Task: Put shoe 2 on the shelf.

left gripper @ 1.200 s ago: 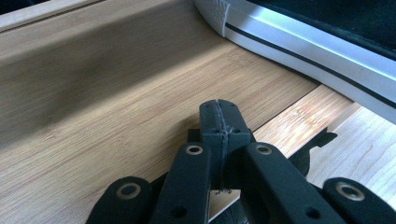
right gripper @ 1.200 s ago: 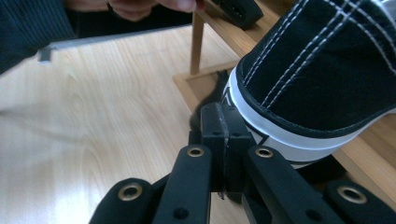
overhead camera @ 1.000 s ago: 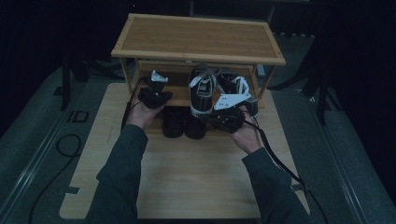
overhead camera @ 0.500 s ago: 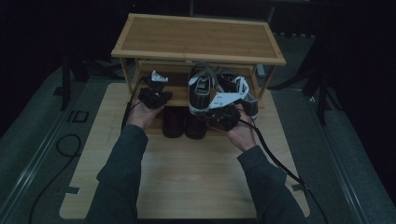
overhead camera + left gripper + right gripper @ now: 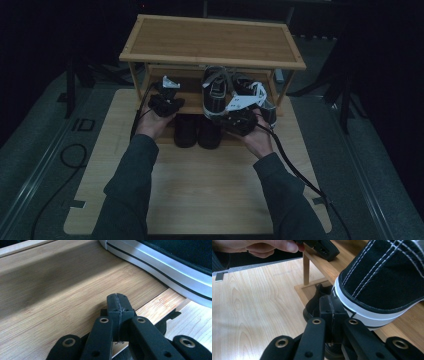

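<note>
A pair of black sneakers with white soles stands on the middle shelf of a bamboo shoe rack. My left gripper rests shut over the left part of that shelf. Its closed jaws lie just above the wood, with a sneaker's white sole to their right. My right gripper is shut and holds nothing. Its tips sit right at the heel of a sneaker, touching or nearly touching its white sole band.
Two black shoes sit on the rack's lowest level, and one shows below the sneaker heel. The rack stands at the far end of a light wooden board. Cables trail from both grippers. The other hand shows farther off.
My right gripper has shifted slightly left, closer to the sneaker's heel. The left gripper has stayed on the shelf.
</note>
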The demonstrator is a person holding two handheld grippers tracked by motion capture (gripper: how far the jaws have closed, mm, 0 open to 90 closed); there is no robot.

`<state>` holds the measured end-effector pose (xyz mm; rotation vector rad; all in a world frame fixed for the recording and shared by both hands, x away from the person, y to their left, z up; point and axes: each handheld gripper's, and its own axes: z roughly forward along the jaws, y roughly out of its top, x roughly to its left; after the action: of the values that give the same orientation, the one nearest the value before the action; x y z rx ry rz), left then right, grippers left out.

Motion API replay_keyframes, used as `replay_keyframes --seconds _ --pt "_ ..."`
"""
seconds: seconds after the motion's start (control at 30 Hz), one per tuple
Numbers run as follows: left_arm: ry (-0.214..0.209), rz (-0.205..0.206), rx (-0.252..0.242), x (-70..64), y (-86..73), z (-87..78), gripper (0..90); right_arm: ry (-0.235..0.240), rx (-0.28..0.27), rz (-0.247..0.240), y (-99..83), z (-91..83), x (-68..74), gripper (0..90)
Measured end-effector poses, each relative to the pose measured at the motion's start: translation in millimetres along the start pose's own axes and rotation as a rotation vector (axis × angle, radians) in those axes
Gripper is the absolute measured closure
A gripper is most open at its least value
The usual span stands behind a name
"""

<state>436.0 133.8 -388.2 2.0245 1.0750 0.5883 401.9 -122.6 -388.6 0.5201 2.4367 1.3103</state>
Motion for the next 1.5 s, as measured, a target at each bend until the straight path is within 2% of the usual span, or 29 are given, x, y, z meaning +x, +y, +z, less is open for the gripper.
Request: replay_keyframes --seconds 0.3,0.43,0.7,0.83,1.07,1.33,1.5 --pt "0.002 -0.003 -0.003 -0.3 -0.6 -0.2 90.0 -0.022 0.002 -0.005 4.2 7.1 -0.6 90.0" --pt "0.003 -0.001 -0.005 -0.5 -0.8 -0.2 90.0 -0.047 0.018 -0.024 7.0 11.8 0.1 90.0" --pt "0.004 0.005 0.001 -0.6 0.3 0.0 90.0 -0.035 0.025 -0.022 8.7 12.4 -2.7 90.0" --pt "0.006 0.007 0.003 -0.7 0.6 -0.1 90.0 -0.043 0.027 -0.028 8.6 12.3 -2.6 90.0" --pt "0.005 0.005 0.003 -0.3 0.7 0.1 90.0 -0.046 0.029 -0.017 8.7 12.2 -4.4 90.0" --pt "0.004 0.007 0.004 -0.4 0.7 -0.1 90.0 -0.094 0.038 0.007 7.4 12.4 -7.0 90.0" --pt "0.001 0.008 0.005 -0.2 0.7 -0.3 90.0 -0.098 0.047 0.015 7.2 11.3 -5.7 90.0"
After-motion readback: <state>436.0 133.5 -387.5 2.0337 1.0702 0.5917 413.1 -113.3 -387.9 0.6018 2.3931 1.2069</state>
